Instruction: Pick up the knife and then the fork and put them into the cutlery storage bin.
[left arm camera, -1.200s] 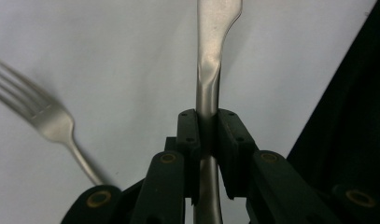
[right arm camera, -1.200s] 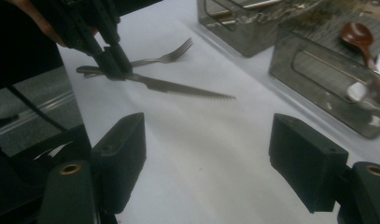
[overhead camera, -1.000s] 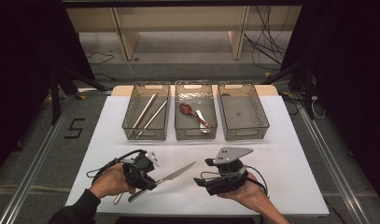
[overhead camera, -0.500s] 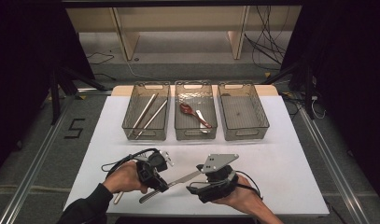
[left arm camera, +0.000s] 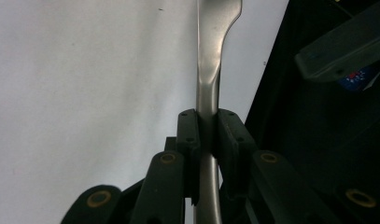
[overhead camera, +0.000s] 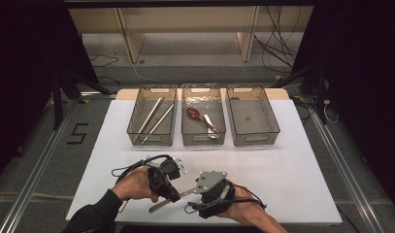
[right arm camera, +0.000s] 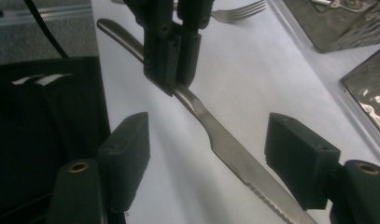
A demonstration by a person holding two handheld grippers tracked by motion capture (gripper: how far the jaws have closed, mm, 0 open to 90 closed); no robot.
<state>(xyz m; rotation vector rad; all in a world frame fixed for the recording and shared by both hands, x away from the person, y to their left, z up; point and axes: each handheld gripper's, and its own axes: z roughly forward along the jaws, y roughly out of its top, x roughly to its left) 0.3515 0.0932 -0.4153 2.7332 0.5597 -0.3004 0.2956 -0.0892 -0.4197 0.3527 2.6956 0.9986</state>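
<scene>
A steel table knife [right arm camera: 234, 154] is held by its handle in my left gripper [left arm camera: 207, 128], which is shut on it; the handle end sticks out toward the table's front edge [overhead camera: 156, 206]. In the high view my left gripper [overhead camera: 167, 183] sits near the front of the white table, jaws pointing right. My right gripper [overhead camera: 194, 190] faces it from the right. The serrated blade runs between the right gripper's [right arm camera: 211, 140] pads, which have just been closing but stand apart from the blade on both sides.
Three clear bins stand in a row at the back: the left bin [overhead camera: 135, 127] holds two long metal utensils, the middle bin [overhead camera: 185, 127] a red spoon, and the right bin [overhead camera: 272, 124] nothing I can make out. A fork [right arm camera: 239, 11] lies on the table beyond the left gripper [right arm camera: 173, 60].
The two hands have come together: the left one moved right with the knife, the right one moved left and down. The blade now lies between the right gripper's jaws.
</scene>
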